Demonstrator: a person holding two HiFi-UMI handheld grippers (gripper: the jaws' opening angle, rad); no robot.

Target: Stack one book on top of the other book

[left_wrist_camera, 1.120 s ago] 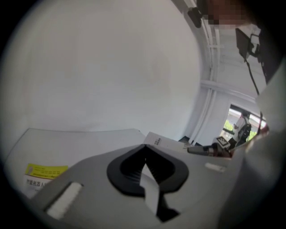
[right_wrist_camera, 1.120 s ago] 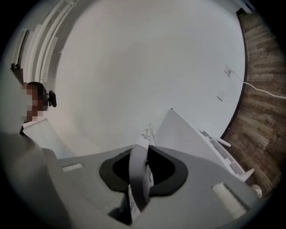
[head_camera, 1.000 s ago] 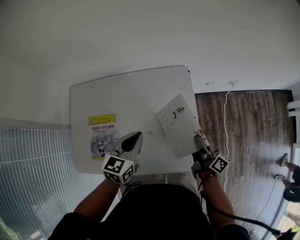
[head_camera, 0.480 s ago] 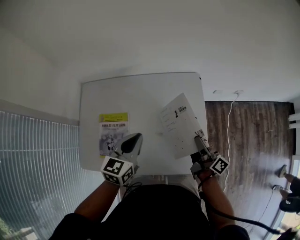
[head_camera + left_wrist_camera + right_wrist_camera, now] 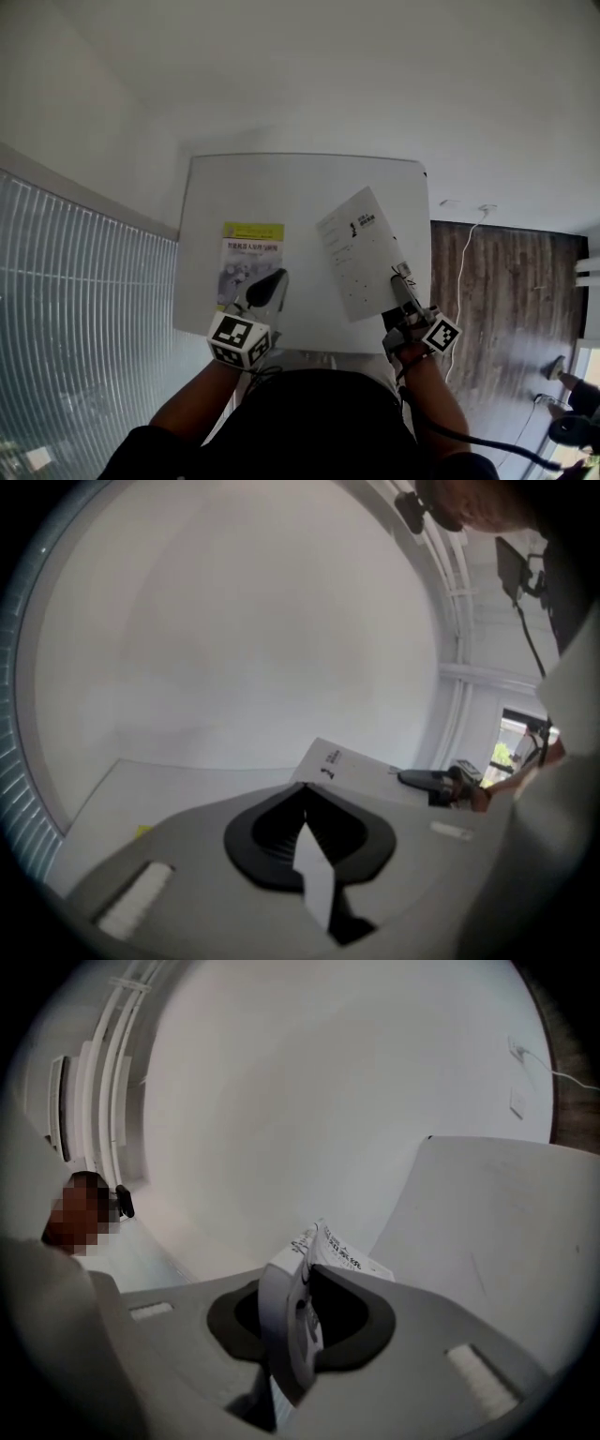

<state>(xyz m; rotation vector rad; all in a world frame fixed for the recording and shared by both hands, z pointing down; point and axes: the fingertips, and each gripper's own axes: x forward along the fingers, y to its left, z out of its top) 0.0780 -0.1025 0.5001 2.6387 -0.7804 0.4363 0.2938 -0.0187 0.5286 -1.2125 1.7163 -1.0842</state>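
A yellow-and-grey book (image 5: 251,264) lies flat on the left half of the white table (image 5: 300,187). A white book (image 5: 360,251) with small black print hangs tilted over the table's right half. My right gripper (image 5: 397,292) is shut on its near corner. In the right gripper view the book (image 5: 292,1321) runs edge-on between the jaws of that gripper (image 5: 306,1274). My left gripper (image 5: 271,280) is shut with nothing in it, its tip by the yellow book's near right corner. In the left gripper view the pads of the left gripper (image 5: 305,797) meet, and the white book (image 5: 349,765) shows beyond.
The table's near edge (image 5: 309,349) lies just in front of the person's body. Wooden floor (image 5: 506,300) with a white cable (image 5: 466,253) runs along the table's right side. A pale wall (image 5: 328,75) stands behind the table, and ribbed panelling (image 5: 75,300) on the left.
The right gripper has carried the white book left, from overhanging the table's right edge to above the tabletop. The left gripper has come closer to the yellow book. The head view has shifted.
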